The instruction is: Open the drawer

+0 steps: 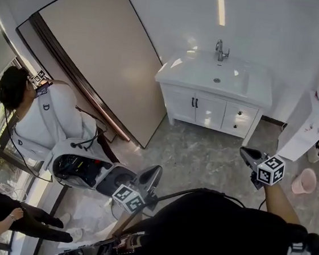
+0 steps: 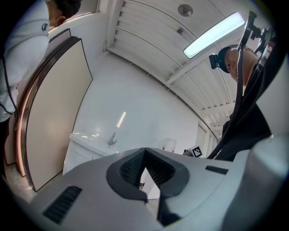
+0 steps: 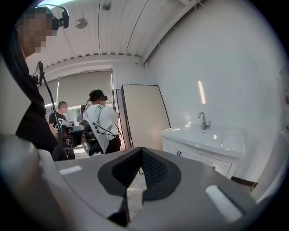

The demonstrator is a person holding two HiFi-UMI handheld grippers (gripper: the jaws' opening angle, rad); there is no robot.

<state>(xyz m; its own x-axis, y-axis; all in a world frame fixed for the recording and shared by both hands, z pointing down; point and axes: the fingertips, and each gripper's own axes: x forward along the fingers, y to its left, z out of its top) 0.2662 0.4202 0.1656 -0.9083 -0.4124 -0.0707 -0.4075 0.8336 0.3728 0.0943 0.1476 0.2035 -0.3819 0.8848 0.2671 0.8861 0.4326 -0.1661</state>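
Observation:
A white vanity cabinet (image 1: 210,110) with a basin and tap stands against the far wall. Its right part holds two drawers (image 1: 239,119) with dark knobs, both closed. The cabinet also shows in the right gripper view (image 3: 198,151) and, small, in the left gripper view (image 2: 83,151). My right gripper (image 1: 248,156) is held over the floor, well short of the cabinet, and its jaws are shut with nothing in them (image 3: 141,150). My left gripper (image 1: 152,177) is lower and further left, also shut and empty (image 2: 144,150). Both point towards the cabinet.
A large beige panel (image 1: 100,49) leans on the left wall. A person in a white jacket (image 1: 52,117) stands by a piece of equipment (image 1: 80,169) at left; another person (image 1: 1,212) is low left. A water dispenser (image 1: 315,119) and a pink bucket (image 1: 305,182) are to the right.

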